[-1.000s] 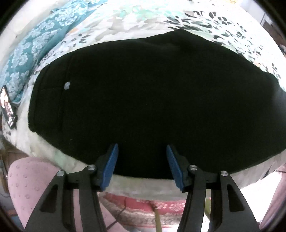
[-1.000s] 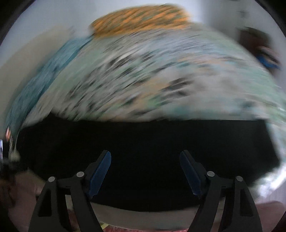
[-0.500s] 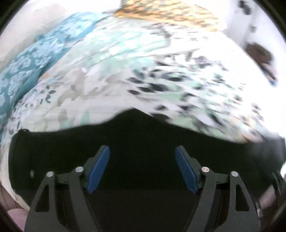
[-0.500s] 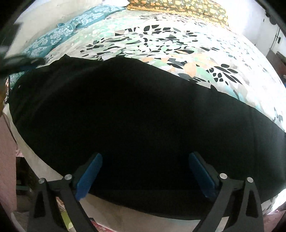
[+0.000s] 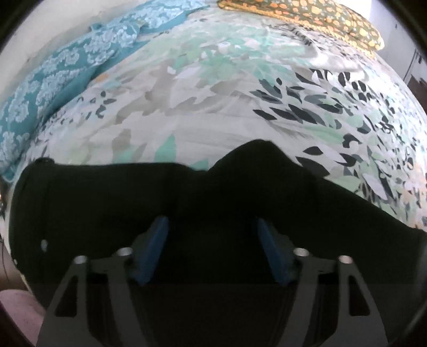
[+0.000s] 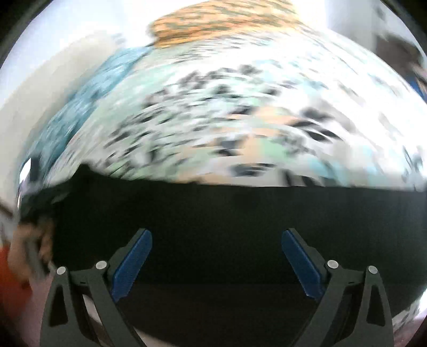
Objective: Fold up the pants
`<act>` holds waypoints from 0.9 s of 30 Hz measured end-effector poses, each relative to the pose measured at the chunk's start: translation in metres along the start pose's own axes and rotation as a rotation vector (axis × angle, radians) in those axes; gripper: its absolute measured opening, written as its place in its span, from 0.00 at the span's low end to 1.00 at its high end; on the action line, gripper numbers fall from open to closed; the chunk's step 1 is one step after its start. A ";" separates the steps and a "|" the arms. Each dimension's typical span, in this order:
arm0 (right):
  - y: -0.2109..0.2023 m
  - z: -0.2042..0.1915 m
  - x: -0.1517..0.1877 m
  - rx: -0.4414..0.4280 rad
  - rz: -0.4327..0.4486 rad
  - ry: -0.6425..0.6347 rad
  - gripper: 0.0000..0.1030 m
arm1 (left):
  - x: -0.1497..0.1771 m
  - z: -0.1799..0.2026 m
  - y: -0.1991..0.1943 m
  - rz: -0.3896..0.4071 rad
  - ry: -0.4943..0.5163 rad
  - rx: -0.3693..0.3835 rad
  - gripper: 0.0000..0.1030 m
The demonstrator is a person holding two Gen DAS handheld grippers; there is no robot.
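The soft black cloth pants (image 5: 112, 202) lie spread flat along the near edge of the bed (image 5: 213, 106), which has a leafy green, grey and white cover. In the left view a bump of the cloth pokes up toward the middle of the bed. A small pale button or dot shows near their left end (too small to be sure what it is).

The pants look light and floppy. They will bend and sag when lifted, and they may slide on the smooth cover. I think the best place to pinch them is at an edge or a corner, so the cloth folds over in one clean piece.

The left hand-held gripper (image 5: 210, 249) hangs over the pants with its blue pads apart. Its jaws have just been opening, and they pinch nothing. The right hand-held gripper (image 6: 216, 260) is spread very wide over the pants (image 6: 240, 213) too, and it grips nothing either. Its picture is blurry.

Farther out, a blue flowered pillow (image 5: 53, 80) sits at the left side of the bed, and an orange dotted pillow (image 5: 320, 16) lies at the far end. Nothing lies on the pants, so nothing seems to block a fold.
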State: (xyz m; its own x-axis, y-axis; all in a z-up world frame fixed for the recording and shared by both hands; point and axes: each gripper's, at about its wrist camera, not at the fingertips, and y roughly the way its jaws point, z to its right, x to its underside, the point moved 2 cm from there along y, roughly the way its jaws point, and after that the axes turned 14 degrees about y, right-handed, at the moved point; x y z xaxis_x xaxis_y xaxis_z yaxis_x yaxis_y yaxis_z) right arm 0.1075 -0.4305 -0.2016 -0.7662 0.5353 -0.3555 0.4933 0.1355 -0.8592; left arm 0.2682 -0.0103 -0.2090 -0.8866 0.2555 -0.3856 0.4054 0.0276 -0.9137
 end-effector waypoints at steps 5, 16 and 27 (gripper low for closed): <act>-0.026 0.128 -0.044 0.164 0.083 0.264 0.94 | 0.023 -0.007 -0.019 -0.009 0.043 0.021 0.82; -0.101 0.213 -0.054 0.158 0.387 0.545 0.86 | 0.057 0.017 -0.062 0.022 0.046 0.138 0.84; -0.115 0.141 -0.028 0.101 0.405 0.328 0.86 | 0.080 0.046 -0.056 -0.004 0.172 0.167 0.89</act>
State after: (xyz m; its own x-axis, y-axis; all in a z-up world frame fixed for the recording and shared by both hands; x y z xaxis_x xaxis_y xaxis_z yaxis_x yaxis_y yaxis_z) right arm 0.0136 -0.5787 -0.1446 -0.3455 0.7626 -0.5468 0.6685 -0.2089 -0.7138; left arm 0.1642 -0.0358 -0.1945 -0.8313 0.4169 -0.3677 0.3469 -0.1277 -0.9292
